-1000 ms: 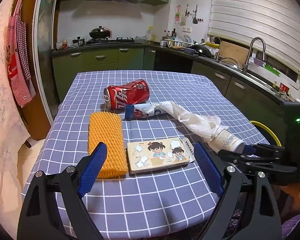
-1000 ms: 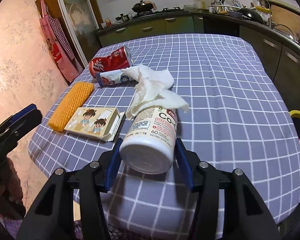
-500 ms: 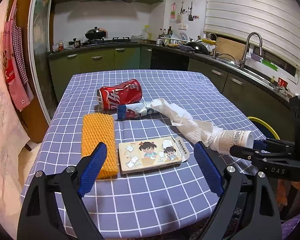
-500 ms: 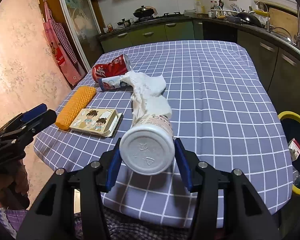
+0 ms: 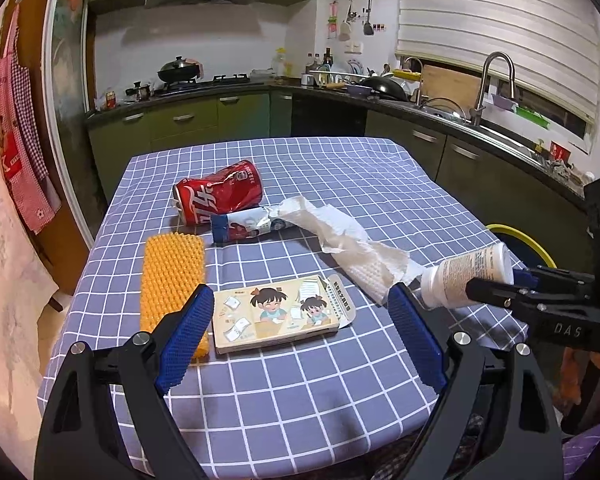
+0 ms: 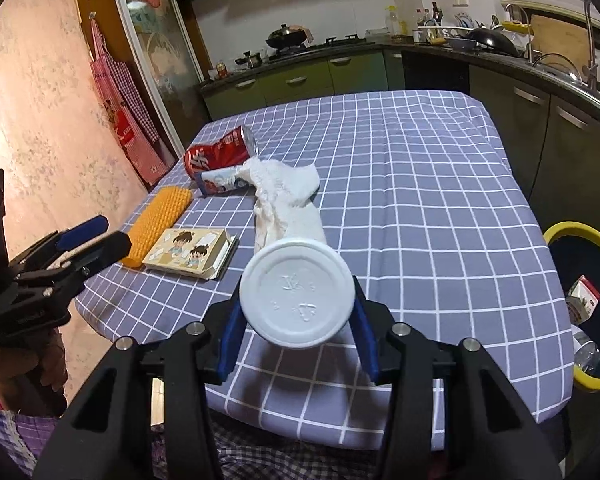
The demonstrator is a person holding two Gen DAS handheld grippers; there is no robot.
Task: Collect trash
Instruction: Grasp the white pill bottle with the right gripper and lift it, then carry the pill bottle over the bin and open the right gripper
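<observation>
Two claws are held over the near edge of the desk, both tilted downward toward its checked cloth. The right claw is clamped on a white pill bottle, its blue pads pressed on either side; its jaws have just been closing a little further on it. The bottle is held clear of the desk, its flat base turned to the camera, and a crumpled paper towel trails from its far end back onto the cloth. The left claw is spread wide with nothing between its pads, hovering just in front of a flat cartoon-printed box.

Beside that box, on its left, an orange ribbed pad is laid. Behind the box a small blue-capped bottle is lying, and behind that a dented red can with white lettering. Right of the box, most of the cloth is bare as far as the desk's edge. Beyond that edge a yellow-rimmed bin is seen, with a small carton inside.

"DAS" is read on the right claw's body; the bottle's label print is too small to read.
</observation>
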